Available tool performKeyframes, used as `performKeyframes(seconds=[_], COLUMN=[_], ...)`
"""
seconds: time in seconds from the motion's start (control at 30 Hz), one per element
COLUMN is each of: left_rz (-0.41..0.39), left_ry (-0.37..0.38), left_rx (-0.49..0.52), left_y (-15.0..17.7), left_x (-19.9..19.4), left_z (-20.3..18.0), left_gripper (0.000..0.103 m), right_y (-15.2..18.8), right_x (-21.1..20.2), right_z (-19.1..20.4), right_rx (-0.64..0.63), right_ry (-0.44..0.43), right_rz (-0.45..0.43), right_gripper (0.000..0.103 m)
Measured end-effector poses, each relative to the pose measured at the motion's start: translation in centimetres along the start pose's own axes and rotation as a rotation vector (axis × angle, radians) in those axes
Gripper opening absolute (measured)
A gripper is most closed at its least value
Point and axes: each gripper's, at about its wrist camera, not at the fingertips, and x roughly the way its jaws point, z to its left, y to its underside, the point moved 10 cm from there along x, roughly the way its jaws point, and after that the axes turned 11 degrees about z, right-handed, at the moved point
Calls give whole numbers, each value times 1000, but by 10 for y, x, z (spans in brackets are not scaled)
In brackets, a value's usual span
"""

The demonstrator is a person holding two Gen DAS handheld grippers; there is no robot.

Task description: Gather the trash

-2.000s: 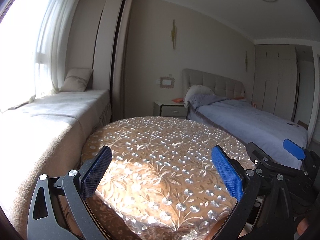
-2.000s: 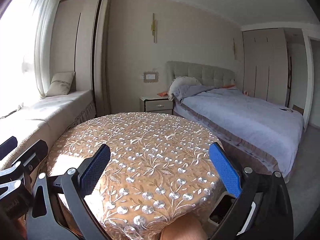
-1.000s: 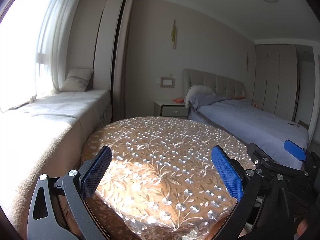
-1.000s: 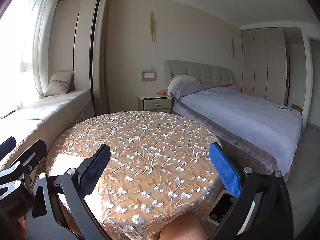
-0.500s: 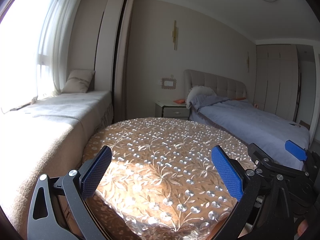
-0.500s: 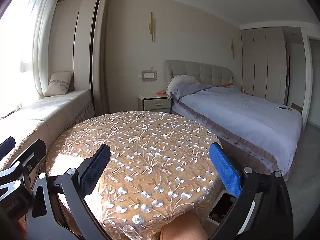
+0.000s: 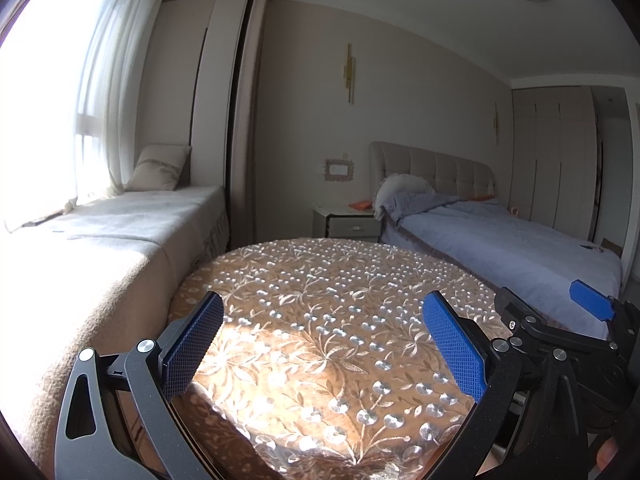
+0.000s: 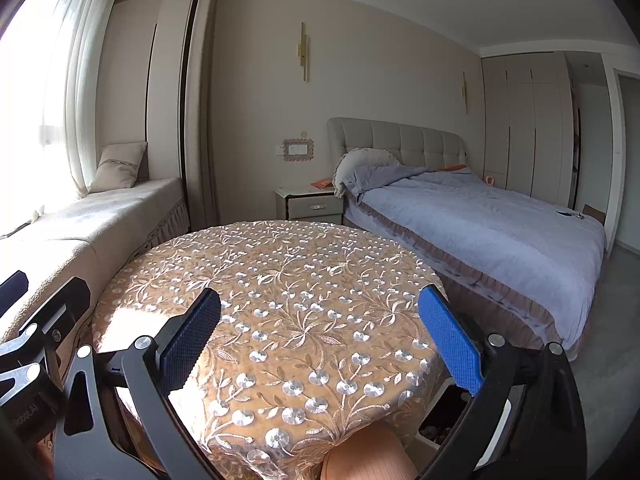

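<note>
1. The bed with the grey-blue quilt and padded beige headboard (image 8: 480, 216) stands beyond the round table and to its right, its long side running just beside the table's far right edge.
2. The long beige window seat (image 7: 100, 240) runs along the table's left side, under the sheer white curtains, with a square beige cushion (image 8: 120, 166) propped at its far end.
3. The round table under a tan cloth embroidered with silver flowers (image 8: 280, 264) fills the middle of both views; a patch of sunlight lies on its near left part.
4. The small white bedside cabinet with one drawer (image 8: 310, 202) sits behind the table, against the wall and touching the head of the bed, with a flat orange item on top.
5. The left gripper (image 7: 324, 344) hovers over the table's near edge, its blue textured fingers (image 7: 192, 344) spread wide apart with nothing between them.
6. The right gripper (image 8: 320, 336) hangs over the same near edge, just beside the left one; its blue pads (image 8: 450, 340) also stand wide apart and hold nothing.
7. The white open bin (image 8: 448, 420) sits low at the table's near right side, partly hidden by the right gripper; dark contents show inside, too obscured to identify. No loose trash can be made out on the table.
</note>
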Motion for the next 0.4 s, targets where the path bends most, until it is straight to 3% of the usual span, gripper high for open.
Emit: performKeyframes(seconds=[0.4], left_rz=[12], left_ry=[-5], left_rx=[5], left_y=[0], left_x=[3], left_z=[-2], left_gripper=[98], right_y=[1], right_x=[3], right_z=[0], right_rx=[10], right_ry=[-4], right_rz=[11], right_gripper=[98])
